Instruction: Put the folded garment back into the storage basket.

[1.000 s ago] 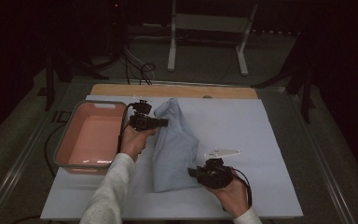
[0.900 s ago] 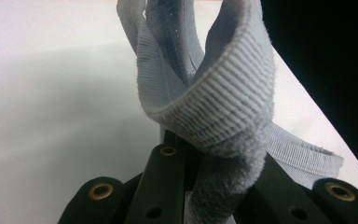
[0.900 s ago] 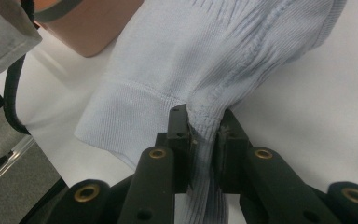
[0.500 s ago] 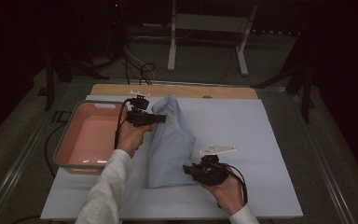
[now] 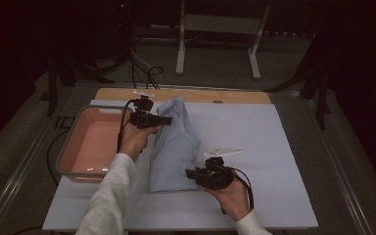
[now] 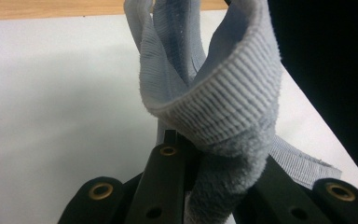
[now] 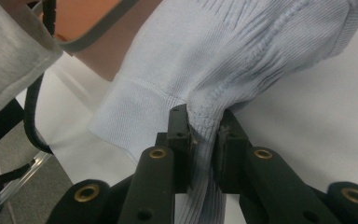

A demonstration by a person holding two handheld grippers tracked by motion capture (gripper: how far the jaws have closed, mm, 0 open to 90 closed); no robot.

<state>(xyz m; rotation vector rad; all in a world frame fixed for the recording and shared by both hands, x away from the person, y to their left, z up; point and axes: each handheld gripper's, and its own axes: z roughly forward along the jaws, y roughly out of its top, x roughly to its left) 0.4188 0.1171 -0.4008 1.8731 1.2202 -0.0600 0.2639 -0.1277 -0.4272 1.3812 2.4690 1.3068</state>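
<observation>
Two grippers worked one garment. Nearest, the right gripper (image 5: 192, 173) had its jaws pinched on the near edge of the pale blue ribbed sweater (image 5: 174, 147), which lay folded long on the one white sheet (image 5: 254, 147). Farther off, the left gripper (image 5: 168, 120) clamped its bunched ribbed hem, beside one pink tray (image 5: 68, 147).

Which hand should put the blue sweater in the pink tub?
Probably left: the left gripper pinches the sweater right beside the tub. The right gripper grips its near edge, farther away.
</observation>
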